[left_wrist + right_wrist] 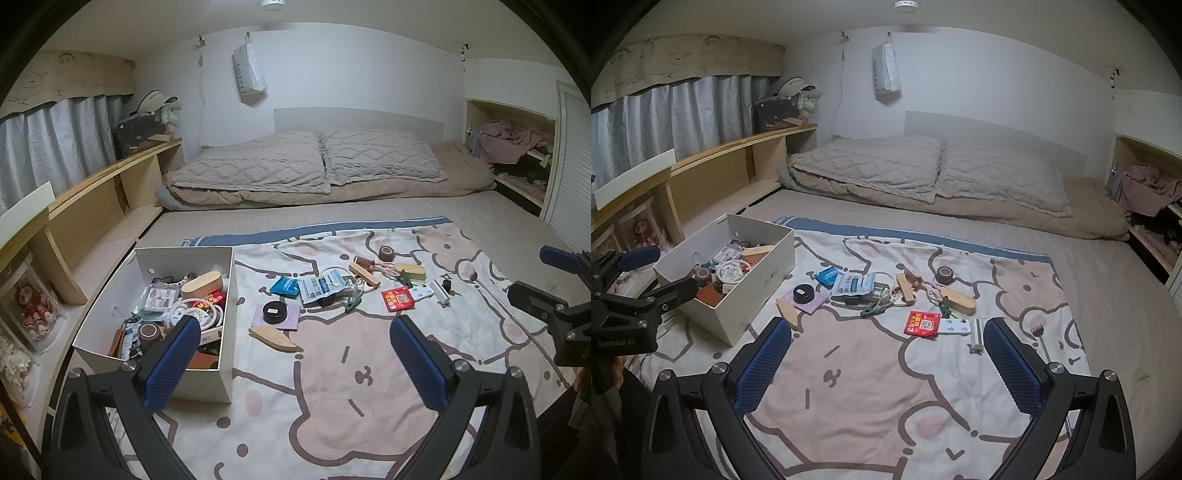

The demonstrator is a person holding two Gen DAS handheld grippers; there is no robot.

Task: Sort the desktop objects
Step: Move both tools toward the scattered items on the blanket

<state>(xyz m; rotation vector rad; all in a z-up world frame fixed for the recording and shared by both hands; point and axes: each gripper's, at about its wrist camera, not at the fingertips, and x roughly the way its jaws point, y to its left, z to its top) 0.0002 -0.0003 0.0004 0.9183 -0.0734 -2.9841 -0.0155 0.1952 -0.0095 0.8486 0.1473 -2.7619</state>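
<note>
I held both tongs level above the blanket (871,387), left tongs (295,362) and right tongs (886,365) spread wide, gripping nothing; clutter (886,291) lay ahead, beside the box (225,384).

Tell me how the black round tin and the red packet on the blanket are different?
The black round tin is dark, thick and circular; the red packet is bright, flat and square. The tin sits on a purple card nearer the white box; the packet touches a white card. Both lie outside the box.
</note>
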